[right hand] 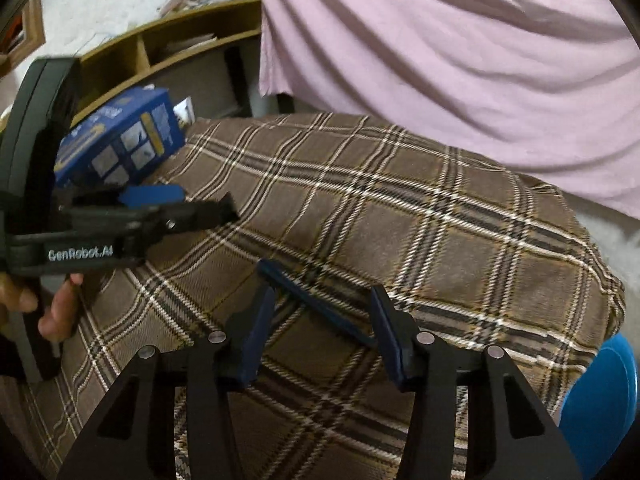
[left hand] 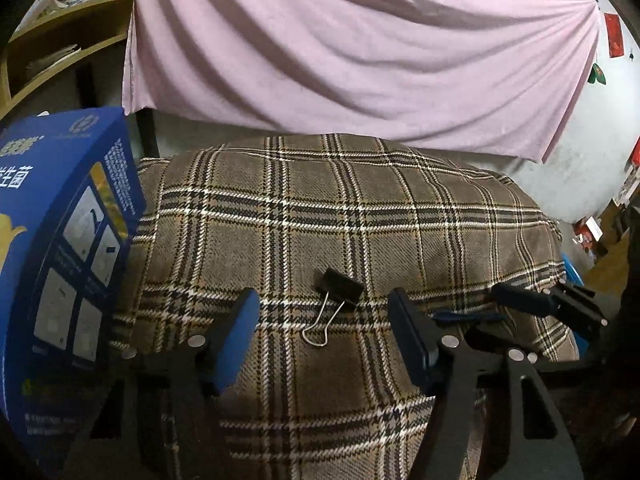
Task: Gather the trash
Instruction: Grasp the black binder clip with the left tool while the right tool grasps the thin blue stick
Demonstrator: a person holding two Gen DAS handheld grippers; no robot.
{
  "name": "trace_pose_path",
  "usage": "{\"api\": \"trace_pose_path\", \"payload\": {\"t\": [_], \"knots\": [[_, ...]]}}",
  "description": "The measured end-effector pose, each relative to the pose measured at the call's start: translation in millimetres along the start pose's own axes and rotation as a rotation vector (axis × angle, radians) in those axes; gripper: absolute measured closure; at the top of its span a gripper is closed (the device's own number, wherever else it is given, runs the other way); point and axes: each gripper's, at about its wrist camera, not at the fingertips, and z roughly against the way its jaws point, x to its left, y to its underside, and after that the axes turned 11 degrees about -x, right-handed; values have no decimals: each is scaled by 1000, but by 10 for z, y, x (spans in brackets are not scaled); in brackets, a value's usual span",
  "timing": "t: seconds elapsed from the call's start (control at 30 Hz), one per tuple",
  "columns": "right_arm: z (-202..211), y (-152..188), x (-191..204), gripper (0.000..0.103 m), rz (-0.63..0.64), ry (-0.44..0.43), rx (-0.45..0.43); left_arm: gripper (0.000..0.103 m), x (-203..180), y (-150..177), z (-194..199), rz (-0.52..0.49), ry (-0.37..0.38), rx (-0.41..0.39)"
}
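A black binder clip (left hand: 335, 295) with wire handles lies on the brown plaid cloth (left hand: 360, 208), just ahead of and between the fingers of my open left gripper (left hand: 324, 328). A blue carton (left hand: 60, 240) stands at the left edge of the table; it also shows in the right wrist view (right hand: 120, 140). My right gripper (right hand: 320, 320) is open above the cloth, and a dark blue flat strip (right hand: 316, 300) lies on the cloth between its fingers. The right gripper shows in the left wrist view (left hand: 548, 304), and the left gripper in the right wrist view (right hand: 180, 204).
A pink sheet (left hand: 360, 40) hangs behind the table. Wooden shelves (right hand: 180, 48) with papers stand at the back left. A blue round object (right hand: 600, 392) sits below the table's right edge. The person's hand (right hand: 48, 304) holds the left gripper.
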Motion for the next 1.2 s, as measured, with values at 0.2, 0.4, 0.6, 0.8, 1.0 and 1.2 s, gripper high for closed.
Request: {"api": "trace_pose_path", "payload": {"t": [0.2, 0.4, 0.6, 0.8, 1.0, 1.2], "knots": [[-52, 8, -19, 68, 2, 16, 34, 48, -58, -14, -84, -32, -30, 13], [-48, 20, 13, 94, 21, 49, 36, 63, -172, -19, -150, -68, -28, 30], [-12, 30, -87, 96, -18, 78, 25, 67, -274, -25, -268, -104, -46, 48], [32, 26, -197, 96, -73, 96, 5, 79, -351, 15, -335, -147, -70, 58], [42, 20, -197, 97, -78, 97, 5, 79, -408, 84, -328, -172, -87, 50], [41, 17, -211, 97, -89, 99, 3, 79, -459, 107, -325, -180, -94, 47]]}}
